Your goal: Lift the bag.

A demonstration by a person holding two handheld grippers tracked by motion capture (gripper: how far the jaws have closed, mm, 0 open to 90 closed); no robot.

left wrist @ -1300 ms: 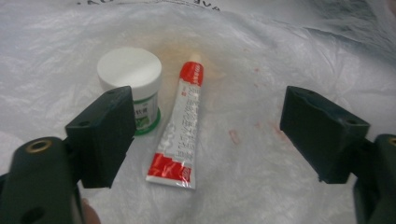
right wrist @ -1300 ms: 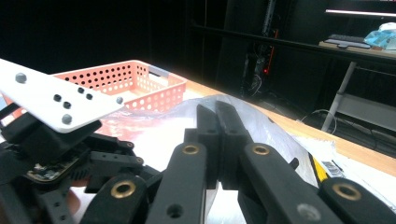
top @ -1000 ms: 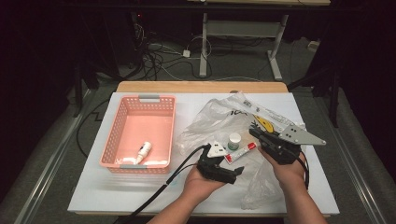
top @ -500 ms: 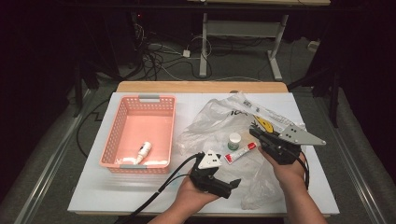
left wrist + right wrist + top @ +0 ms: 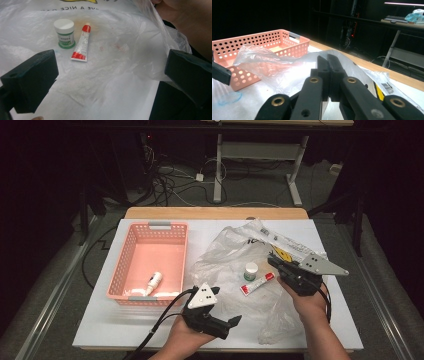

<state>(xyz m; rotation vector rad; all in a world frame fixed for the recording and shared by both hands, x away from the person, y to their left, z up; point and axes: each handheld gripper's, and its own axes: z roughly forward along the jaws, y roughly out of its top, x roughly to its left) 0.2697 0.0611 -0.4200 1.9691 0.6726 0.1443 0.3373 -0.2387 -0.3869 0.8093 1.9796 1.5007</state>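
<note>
We see white table top, bare, with wooden edge strip along far side. Around it, grey floor, worn, under dim light. Room behind us mostly black. We note cable tangle on floor beyond table. Second desk stands farther back on white metal legs, crossbar between. We spot small red glow in dark.
</note>
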